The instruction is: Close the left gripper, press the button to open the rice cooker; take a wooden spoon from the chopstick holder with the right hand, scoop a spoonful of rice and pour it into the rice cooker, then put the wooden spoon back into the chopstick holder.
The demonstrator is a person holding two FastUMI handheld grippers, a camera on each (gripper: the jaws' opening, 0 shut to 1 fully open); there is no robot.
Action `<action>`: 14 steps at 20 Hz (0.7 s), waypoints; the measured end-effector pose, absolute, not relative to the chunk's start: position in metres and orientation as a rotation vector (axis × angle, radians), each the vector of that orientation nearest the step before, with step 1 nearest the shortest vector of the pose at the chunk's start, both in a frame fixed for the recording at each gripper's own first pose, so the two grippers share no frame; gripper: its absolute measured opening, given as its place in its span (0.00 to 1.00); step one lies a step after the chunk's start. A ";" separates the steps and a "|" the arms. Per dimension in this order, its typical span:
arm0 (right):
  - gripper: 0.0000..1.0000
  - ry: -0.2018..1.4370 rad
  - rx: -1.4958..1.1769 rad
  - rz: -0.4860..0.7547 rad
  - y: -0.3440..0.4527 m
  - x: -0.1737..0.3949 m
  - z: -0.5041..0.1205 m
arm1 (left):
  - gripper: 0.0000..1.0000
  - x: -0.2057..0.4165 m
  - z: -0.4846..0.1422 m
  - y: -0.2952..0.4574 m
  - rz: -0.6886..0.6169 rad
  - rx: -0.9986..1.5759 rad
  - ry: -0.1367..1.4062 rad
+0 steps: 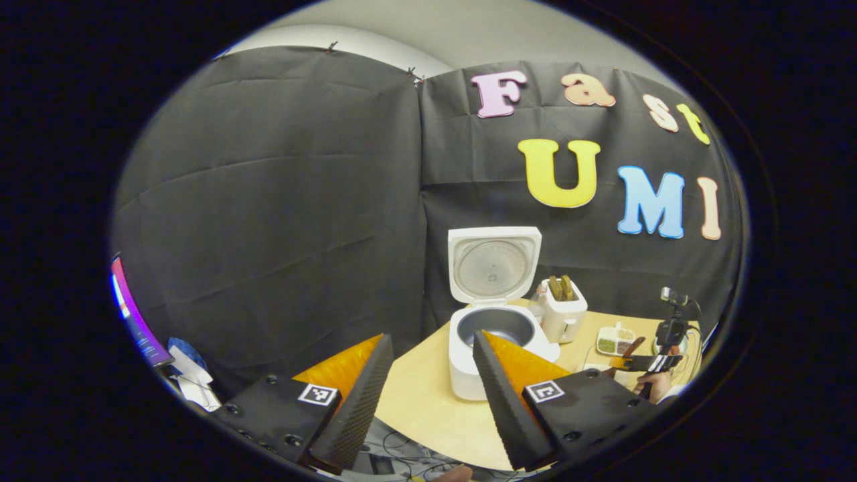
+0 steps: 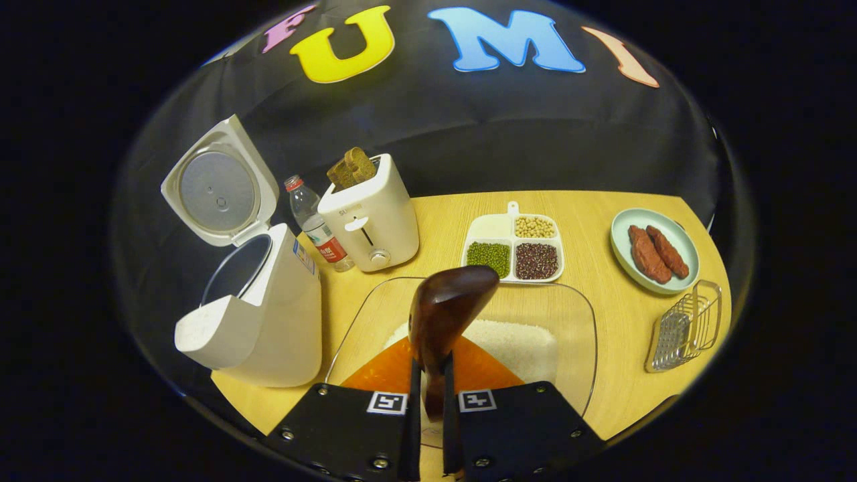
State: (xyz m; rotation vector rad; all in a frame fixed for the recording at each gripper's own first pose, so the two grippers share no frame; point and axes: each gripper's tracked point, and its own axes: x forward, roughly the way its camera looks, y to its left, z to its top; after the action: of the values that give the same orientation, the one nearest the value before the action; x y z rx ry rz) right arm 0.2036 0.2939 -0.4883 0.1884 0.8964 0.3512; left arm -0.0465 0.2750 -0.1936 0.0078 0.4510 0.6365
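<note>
1. The right gripper [image 2: 430,375] clamps the wooden spoon [image 2: 443,314] by its handle, both fingers pressed against it; the handle runs forward along the fingers and the dark bowl end points away from the camera, tipped a little to the right.
2. In the right gripper view the spoon's bowl hangs above a clear glass dish [image 2: 576,321] holding white rice [image 2: 519,345]; whether it touches the rice cannot be told.
3. The rice cooker [image 2: 268,321] stands on the wooden table [image 2: 602,294] to the left of the dish, its lid [image 2: 217,184] swung up and back, its inner pot exposed.
4. Behind the dish sit a toaster [image 2: 371,217] with bread in its slots, a water bottle [image 2: 315,224] between toaster and cooker, and a divided tray [image 2: 514,248] of beans.
5. To the right lie a plate [image 2: 619,241] with sausages and a wire rack [image 2: 686,328].
6. The left gripper [image 1: 432,375] hangs off the table's near edge with fingers spread wide apart, gripping nothing and aimed towards the open cooker [image 1: 492,335].
7. In the left gripper view the right gripper [image 1: 646,363] shows far right, with the spoon [image 1: 629,349] slanting up and to the left.
</note>
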 end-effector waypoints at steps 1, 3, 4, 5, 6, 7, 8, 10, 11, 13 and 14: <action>0.13 0.915 0.246 0.347 0.296 0.204 -0.488 | 0.87 -0.046 -0.189 0.274 0.633 0.012 0.445; 0.13 0.946 0.338 0.323 0.292 0.205 -0.490 | 0.87 -0.049 -0.184 0.272 0.631 0.015 0.438; 0.14 0.954 0.360 0.321 0.289 0.205 -0.491 | 0.87 -0.047 -0.185 0.269 0.629 0.015 0.436; 0.14 0.961 0.385 0.321 0.288 0.206 -0.490 | 0.88 -0.047 -0.183 0.267 0.626 0.017 0.433; 0.14 0.963 0.408 0.320 0.287 0.205 -0.489 | 0.88 -0.047 -0.181 0.265 0.625 0.022 0.431; 0.14 0.962 0.437 0.315 0.285 0.207 -0.485 | 0.89 -0.046 -0.180 0.263 0.623 0.024 0.430; 0.14 0.957 0.465 0.314 0.284 0.208 -0.481 | 0.89 -0.047 -0.180 0.260 0.621 0.025 0.431; 0.14 0.951 0.513 0.316 0.282 0.211 -0.471 | 0.89 -0.047 -0.180 0.257 0.618 0.022 0.432; 0.14 0.945 0.539 0.317 0.281 0.214 -0.465 | 0.89 -0.046 -0.178 0.255 0.616 0.023 0.429; 0.14 0.924 0.570 0.315 0.277 0.220 -0.452 | 0.89 -0.045 -0.175 0.253 0.614 0.024 0.423; 0.14 0.913 0.575 0.320 0.275 0.221 -0.443 | 0.89 -0.046 -0.173 0.251 0.611 0.023 0.417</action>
State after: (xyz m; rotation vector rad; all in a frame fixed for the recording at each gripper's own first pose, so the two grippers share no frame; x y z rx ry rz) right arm 0.2210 0.2751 -0.4432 0.5753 0.9125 0.3199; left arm -0.0456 0.2514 -0.1732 0.0231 0.4166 0.6111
